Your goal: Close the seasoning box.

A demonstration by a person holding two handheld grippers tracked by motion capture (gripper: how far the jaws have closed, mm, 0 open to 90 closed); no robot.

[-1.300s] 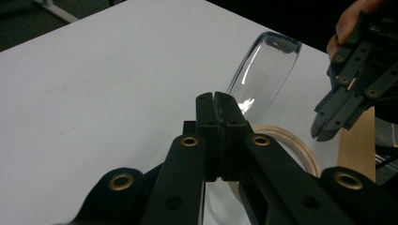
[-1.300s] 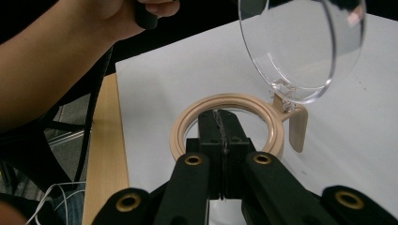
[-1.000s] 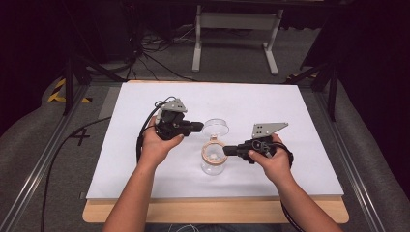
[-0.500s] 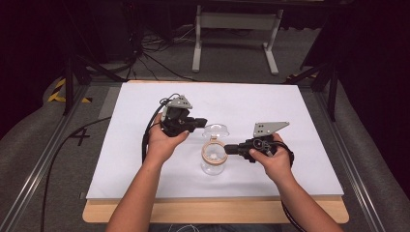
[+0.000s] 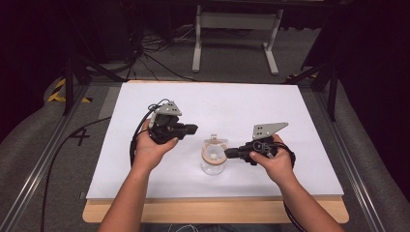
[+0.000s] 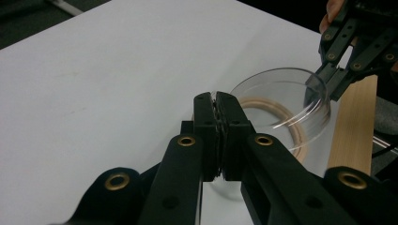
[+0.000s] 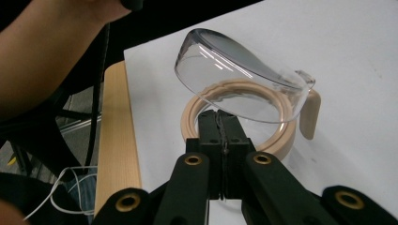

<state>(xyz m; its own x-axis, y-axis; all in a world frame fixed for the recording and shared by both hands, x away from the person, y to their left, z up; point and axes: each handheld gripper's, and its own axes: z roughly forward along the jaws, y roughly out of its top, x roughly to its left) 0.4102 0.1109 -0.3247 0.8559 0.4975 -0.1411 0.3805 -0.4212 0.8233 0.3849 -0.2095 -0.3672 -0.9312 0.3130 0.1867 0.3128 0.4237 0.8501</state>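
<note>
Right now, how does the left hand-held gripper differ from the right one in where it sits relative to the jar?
The left hand-held gripper sits off the jar, up and to its left, touching nothing; the right hand-held gripper has its tips against the jar's tan rim. The left points towards the open clear lid from the far side, the right comes in level from the opposite side. Both have their jaws shut.

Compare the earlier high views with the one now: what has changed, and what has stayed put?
The left gripper has drawn back from the clear jar toward the left, jaws shut. The right gripper stays clamped at the jar's beige rim; the jar has not moved.
</note>
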